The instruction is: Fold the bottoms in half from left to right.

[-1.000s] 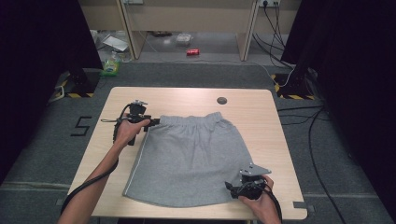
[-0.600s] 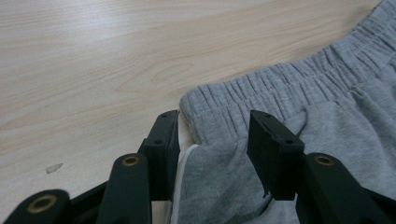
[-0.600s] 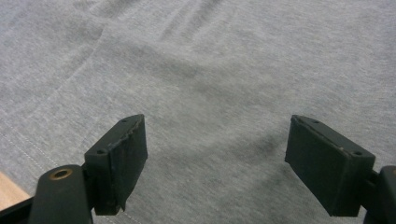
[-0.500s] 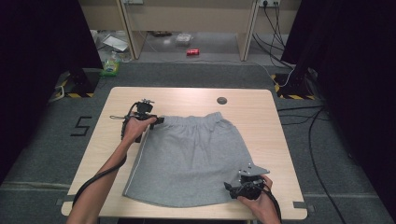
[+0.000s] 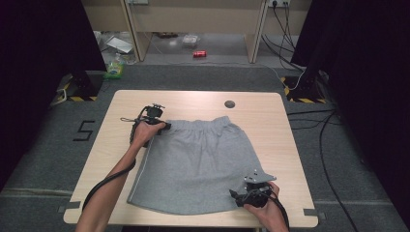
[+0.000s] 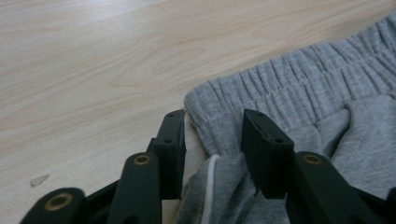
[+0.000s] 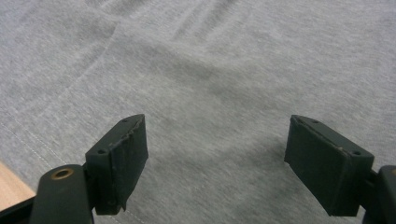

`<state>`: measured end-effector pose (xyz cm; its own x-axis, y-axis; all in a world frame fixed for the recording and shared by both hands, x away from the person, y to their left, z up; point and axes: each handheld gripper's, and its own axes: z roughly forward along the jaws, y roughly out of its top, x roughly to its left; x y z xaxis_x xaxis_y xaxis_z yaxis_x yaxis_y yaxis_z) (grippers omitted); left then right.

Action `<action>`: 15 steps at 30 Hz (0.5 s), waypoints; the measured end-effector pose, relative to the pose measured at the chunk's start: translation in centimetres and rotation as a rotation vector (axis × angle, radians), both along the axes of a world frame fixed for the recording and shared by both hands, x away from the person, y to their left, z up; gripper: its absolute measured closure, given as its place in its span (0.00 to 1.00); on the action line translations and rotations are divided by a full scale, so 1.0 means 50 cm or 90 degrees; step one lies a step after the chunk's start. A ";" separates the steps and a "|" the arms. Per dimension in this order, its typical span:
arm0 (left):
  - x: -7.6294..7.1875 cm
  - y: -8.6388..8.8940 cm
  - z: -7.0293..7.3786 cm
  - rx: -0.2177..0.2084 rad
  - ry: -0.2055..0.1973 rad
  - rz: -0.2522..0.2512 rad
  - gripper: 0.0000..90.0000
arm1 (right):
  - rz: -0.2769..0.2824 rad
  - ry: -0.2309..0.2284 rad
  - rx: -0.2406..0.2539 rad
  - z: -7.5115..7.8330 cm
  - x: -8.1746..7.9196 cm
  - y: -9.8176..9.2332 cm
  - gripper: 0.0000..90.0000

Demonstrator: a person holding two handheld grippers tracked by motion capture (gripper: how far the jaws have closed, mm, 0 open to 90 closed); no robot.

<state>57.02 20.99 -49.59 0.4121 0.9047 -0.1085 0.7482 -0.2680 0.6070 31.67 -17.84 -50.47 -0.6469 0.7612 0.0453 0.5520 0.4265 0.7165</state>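
The grey cotton shorts with a gathered elastic waistband lie spread flat on the light wooden table, waistband toward the far edge and hems toward me, covering most of the middle of the tabletop. A thin white stripe runs down the side seam on my left.

My left gripper sits at the far left corner of the shorts, where the waistband ends. In the left gripper view the corner of the ribbed waistband and the bunched seam with its white piping stand between my two black jaws. The jaws have just been closing in on that corner; one pad lies against the cloth, the other has a sliver of bare wood showing beside it, so I would not call it a grip yet.

My right gripper rests near the near right hem, low over the cloth and pointing across it. In the right gripper view its jaws stand wide apart with nothing between them, smooth grey fabric spread below, and a corner of the table at the lower left.

Farther out, a small dark round disc is set in the table beyond the waistband. On the grey floor past the table lies a red can, and a green packet lies to its left.
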 end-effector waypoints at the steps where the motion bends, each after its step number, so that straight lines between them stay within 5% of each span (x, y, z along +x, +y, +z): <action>1: 0.001 0.000 -0.001 -0.007 0.004 0.004 0.68 | 0.000 0.000 0.000 0.000 0.000 0.000 0.24; 15: 0.005 0.004 -0.001 -0.023 0.017 -0.004 0.84 | 0.028 -0.032 0.021 0.015 -0.011 0.068 0.25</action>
